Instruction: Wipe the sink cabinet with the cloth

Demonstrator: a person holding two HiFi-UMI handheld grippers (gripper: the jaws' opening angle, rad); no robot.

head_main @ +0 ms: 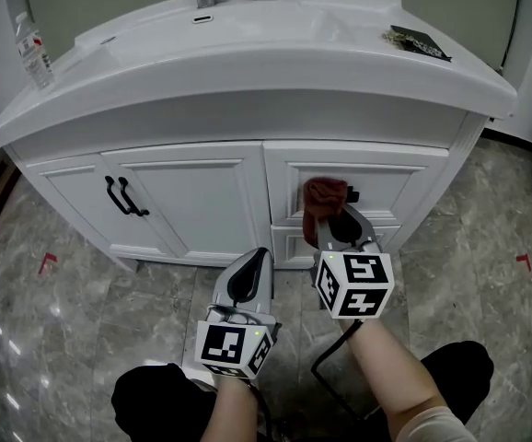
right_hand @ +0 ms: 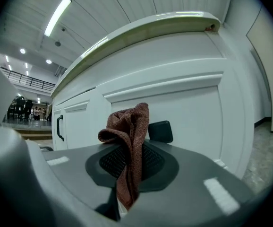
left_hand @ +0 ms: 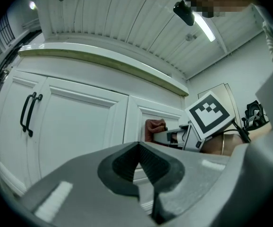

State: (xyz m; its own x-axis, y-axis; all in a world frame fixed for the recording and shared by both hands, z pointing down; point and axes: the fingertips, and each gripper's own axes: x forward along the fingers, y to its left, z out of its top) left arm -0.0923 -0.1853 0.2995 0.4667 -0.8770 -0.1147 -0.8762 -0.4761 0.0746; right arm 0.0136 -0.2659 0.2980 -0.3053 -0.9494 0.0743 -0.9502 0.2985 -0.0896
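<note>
Rust-brown cloth (head_main: 325, 201) at the sink cabinet (head_main: 192, 201)'s upper right drawer front.
The right gripper (head_main: 332, 228) clamps its bunched fold, while the left gripper (head_main: 259, 261) hangs closed and empty near the cabinet's lower edge. The cloth looks soft, light and floppy, and is best pinched where it is bunched. No writing is legible.

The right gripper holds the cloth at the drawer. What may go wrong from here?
The cloth sits bunched in the right gripper; pressed on the drawer, it may slip out.
It may snag on the black handle beside it.
The hard jaws may scrape the paint.
</note>
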